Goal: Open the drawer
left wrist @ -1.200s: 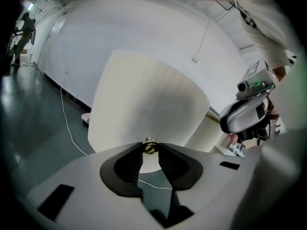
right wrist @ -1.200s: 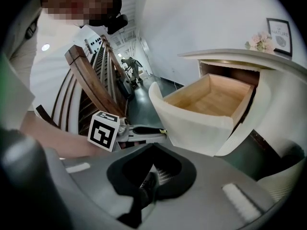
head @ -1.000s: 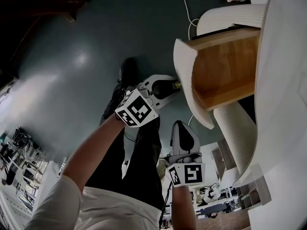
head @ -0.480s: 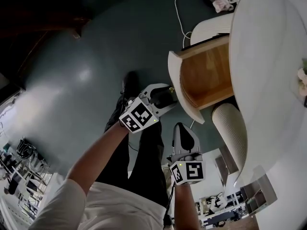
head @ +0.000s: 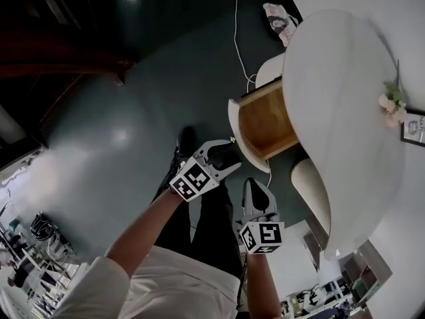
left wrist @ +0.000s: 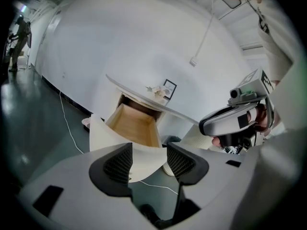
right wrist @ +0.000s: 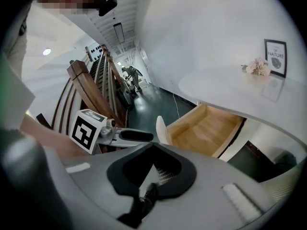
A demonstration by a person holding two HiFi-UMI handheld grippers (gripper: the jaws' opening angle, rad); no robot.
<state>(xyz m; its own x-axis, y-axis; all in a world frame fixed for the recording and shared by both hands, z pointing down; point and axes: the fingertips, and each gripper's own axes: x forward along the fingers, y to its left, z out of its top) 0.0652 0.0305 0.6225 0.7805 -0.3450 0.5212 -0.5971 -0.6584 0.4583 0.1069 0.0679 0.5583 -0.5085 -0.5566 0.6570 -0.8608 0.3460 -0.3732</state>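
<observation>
**Drawer stands open under round white table**

The drawer (head: 264, 119) is pulled well out from beneath the top of a round white table (head: 345, 78). Its pale wooden inside faces up, and its curved white front is turned toward the person holding the tools. The left gripper (left wrist: 148, 158) hangs near that front without touching it. Its jaws have just been opening and now stand wide apart, with nothing between the ribbed black pads (left wrist: 117, 163). The right gripper (right wrist: 152, 150) is held just beside the left one and a little nearer the person, pointing down toward the table's ribbed base. Its jaw tips are together and grip nothing. On the far edge of the tabletop a small spray of pink flowers (head: 392, 104) lies next to a framed print (head: 413, 126). A thin white cable (head: 236, 32) trails across the dark green floor (head: 133, 98) beyond the drawer.
</observation>
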